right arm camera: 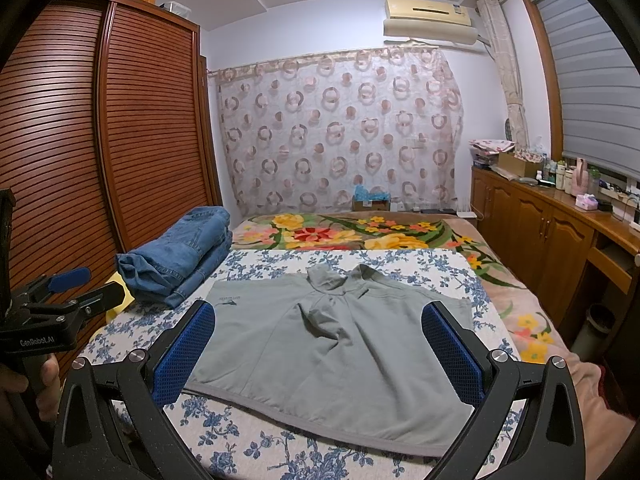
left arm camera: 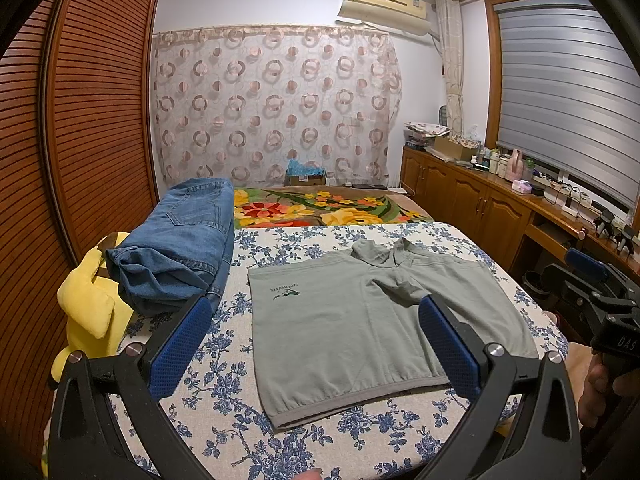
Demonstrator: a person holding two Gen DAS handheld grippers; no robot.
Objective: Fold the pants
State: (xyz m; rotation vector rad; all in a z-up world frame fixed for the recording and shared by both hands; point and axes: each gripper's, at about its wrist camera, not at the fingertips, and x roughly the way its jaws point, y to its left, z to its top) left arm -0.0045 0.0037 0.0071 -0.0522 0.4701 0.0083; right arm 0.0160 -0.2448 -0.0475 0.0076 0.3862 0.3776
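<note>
Room: a bedroom with a brown slatted wardrobe on the left, a circle-patterned curtain on the far wall and wooden cabinets along the right.
Surface: a bed under a white sheet with blue flowers; beyond it, on the far part, a blanket with big yellow and red flowers.
Pants: grey-green pants lie spread flat in the middle of the sheet, waistband at the near edge, a small dark logo on the left part, the far end bunched up.
Jeans: blue jeans, folded, rest on the far left of the sheet, just beside the grey-green pants.
Yellow item: a yellow soft thing at the left edge of the bed, partly under the jeans.
Left gripper: fingers spread wide, holding nothing, above the near part of the pants.
Right gripper: fingers also spread wide and empty, over the same garment.
</note>
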